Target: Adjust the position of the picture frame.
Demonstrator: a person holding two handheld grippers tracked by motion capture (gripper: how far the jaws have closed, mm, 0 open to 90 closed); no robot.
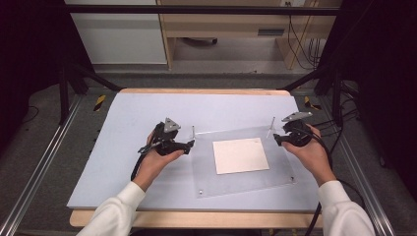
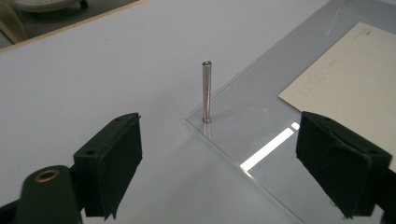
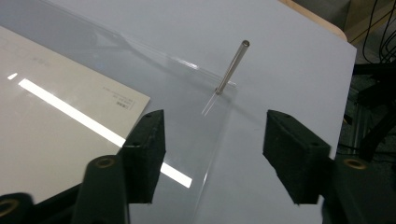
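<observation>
L gripper [image 1: 189, 144] at 9 o'clock of the clear acrylic sheet [image 1: 275, 173], jaws wide apart, empty, aimed at the L steel pin [image 2: 206, 91]. Pin upright, axis vertical, at sheet's far-L corner. Paper [image 1: 241, 155] flat mid-sheet. R pin [image 3: 231, 67] upright too. R gripper [image 1: 277, 139] at 2 o'clock, jaws apart, empty.

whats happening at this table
A person holds a hand-held gripper in each hand at the far corners of a clear acrylic sheet with a cream paper on it. The left hand-held gripper and right hand-held gripper are open, each facing a metal pin, touching nothing.
</observation>
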